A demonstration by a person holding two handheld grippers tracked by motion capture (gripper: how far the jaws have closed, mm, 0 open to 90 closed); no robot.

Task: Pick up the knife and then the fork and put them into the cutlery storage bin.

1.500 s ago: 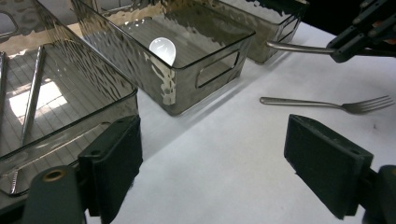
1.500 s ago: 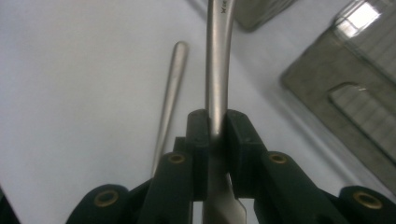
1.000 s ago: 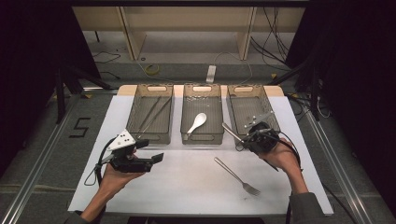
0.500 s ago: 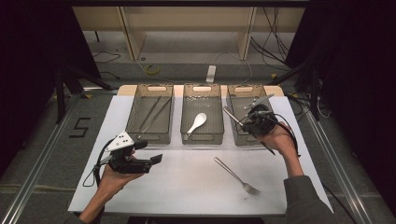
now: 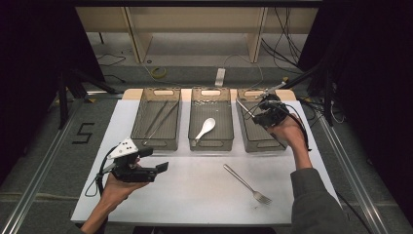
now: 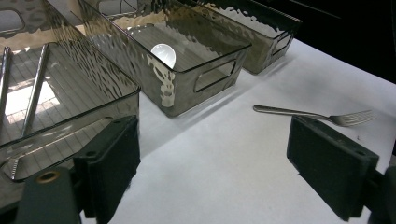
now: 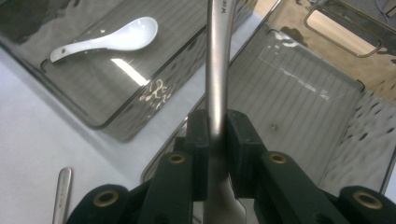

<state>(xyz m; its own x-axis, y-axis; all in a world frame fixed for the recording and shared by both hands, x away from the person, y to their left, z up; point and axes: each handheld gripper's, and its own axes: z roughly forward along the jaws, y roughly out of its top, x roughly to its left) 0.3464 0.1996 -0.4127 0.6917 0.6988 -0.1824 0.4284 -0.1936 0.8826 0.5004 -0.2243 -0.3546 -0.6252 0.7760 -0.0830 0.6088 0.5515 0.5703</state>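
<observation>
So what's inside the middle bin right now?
The middle bin holds one white spoon, lying on the ribbed floor. Nothing else shows inside; its near wall hides little.

A white ceramic spoon [image 5: 205, 128] lies in the middle clear smoky plastic bin [image 5: 211, 142]. Long metal tongs [image 5: 157, 118] rest in the left bin [image 5: 156, 142]. A steel fork [image 5: 247, 184] lies on the white table [image 5: 195, 195].

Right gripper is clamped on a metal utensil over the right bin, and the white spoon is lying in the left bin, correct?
Not quite. The right gripper is indeed clamped on the metal utensil over the right bin, but the white spoon lies in the middle bin, as the high view shows. The left bin holds long thin metal pieces.
</observation>
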